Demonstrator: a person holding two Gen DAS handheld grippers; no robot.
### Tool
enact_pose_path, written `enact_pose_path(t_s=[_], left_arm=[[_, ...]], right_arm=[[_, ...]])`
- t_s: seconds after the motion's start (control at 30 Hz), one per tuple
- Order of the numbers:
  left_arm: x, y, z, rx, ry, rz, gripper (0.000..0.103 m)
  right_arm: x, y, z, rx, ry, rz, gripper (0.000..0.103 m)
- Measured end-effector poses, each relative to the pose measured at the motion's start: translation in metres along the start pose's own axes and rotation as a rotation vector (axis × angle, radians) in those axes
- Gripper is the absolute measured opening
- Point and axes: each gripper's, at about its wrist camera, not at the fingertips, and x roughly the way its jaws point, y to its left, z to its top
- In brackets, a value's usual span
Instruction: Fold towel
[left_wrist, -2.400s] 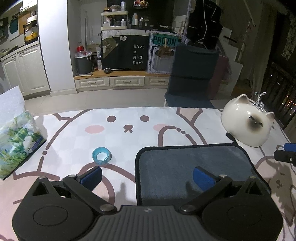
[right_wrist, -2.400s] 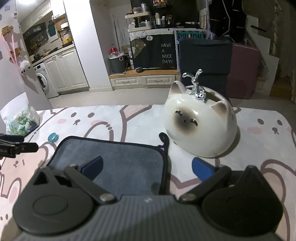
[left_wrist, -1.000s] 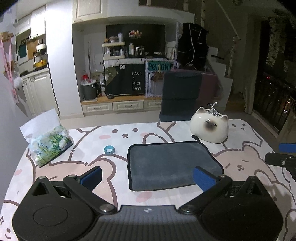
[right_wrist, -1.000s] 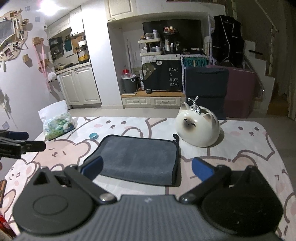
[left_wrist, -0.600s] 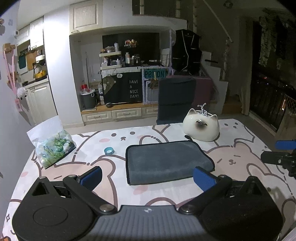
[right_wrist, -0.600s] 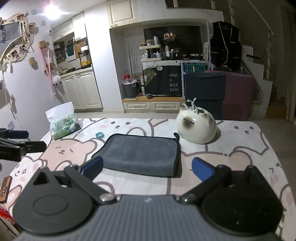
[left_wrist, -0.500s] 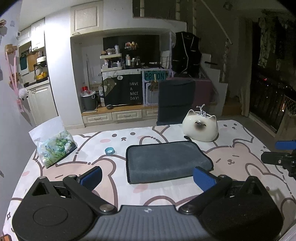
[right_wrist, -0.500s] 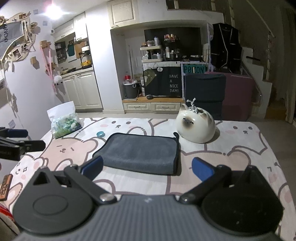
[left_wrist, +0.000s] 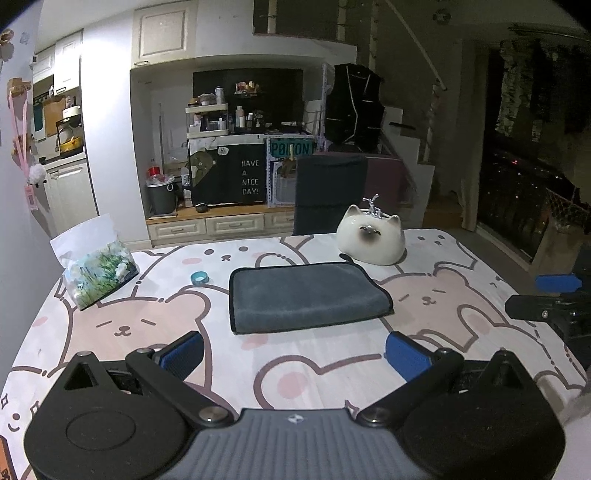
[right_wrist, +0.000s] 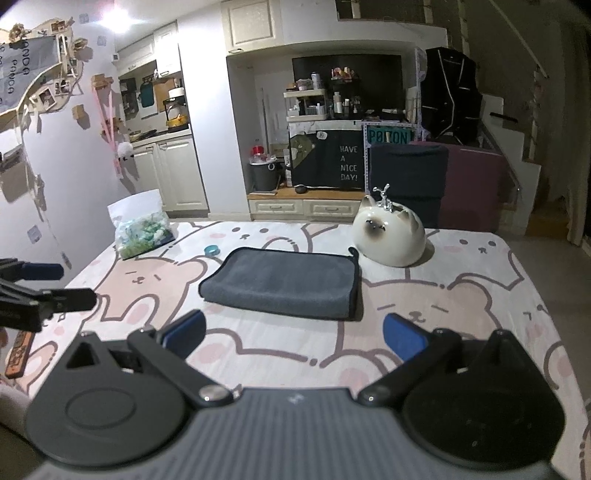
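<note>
A grey towel (left_wrist: 303, 295) with black trim lies folded flat in the middle of the table; it also shows in the right wrist view (right_wrist: 284, 282). My left gripper (left_wrist: 293, 352) is open and empty, held back from the towel's near edge. My right gripper (right_wrist: 293, 339) is open and empty, also back from the towel. Each gripper shows at the edge of the other's view: the right one (left_wrist: 546, 299) and the left one (right_wrist: 48, 284).
A white ceramic cat (left_wrist: 371, 238) stands just behind the towel's far right corner. A small blue tape ring (left_wrist: 199, 277) and a tissue pack (left_wrist: 98, 271) lie to the left. The table has a bear-print cloth (left_wrist: 443, 302). A dark chair (left_wrist: 328, 192) stands beyond the far edge.
Both grippers have pulled back and up from the towel, open throughout. The towel stays folded and still on the table.
</note>
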Motion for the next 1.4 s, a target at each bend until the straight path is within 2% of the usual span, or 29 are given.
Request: enact_pose_path(t_s=[0.47, 0.67, 1.4], left_arm=[[-0.018, -0.005, -0.030, 0.003, -0.002, 0.008, 0.103], [-0.018, -0.005, -0.038, -0.010, 0.016, 0.009, 0.103], [-0.020, -0.004, -0.040, -0.013, 0.010, 0.018, 0.103]], right_arm=[[-0.018, 0.008, -0.029, 0.011, -0.001, -0.010, 0.103], [-0.023, 0.013, -0.033, -0.008, -0.033, -0.015, 0.103], [-0.023, 0.015, -0.038, -0.016, -0.035, -0.033, 0.103]])
